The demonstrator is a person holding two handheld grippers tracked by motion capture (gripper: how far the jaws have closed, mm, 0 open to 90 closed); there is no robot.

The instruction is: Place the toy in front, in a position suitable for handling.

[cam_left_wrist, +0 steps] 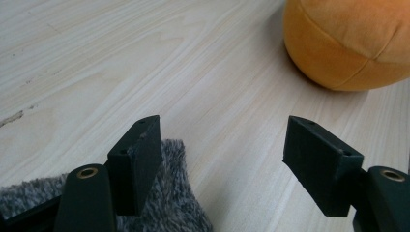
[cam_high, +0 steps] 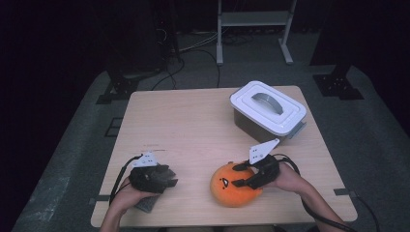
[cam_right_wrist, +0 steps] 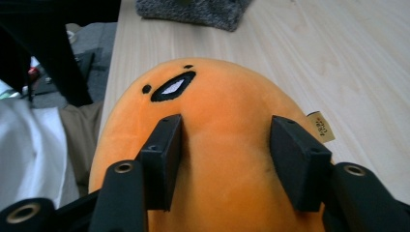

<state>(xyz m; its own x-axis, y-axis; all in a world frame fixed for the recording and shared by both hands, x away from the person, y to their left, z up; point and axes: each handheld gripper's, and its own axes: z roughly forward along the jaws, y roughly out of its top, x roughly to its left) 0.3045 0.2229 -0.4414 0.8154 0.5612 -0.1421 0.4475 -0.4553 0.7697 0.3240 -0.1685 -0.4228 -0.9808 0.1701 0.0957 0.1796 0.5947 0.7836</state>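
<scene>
Right tongs pinch the orange plush, its face pointing away toward the table edge.

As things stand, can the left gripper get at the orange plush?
Probably yes: the left gripper is open, and bare table lies between it and the orange plush. The right gripper already sits on it, though.

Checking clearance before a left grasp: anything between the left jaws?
No: in the left gripper view only bare table lies between them, with grey fuzzy cloth under one.
</scene>
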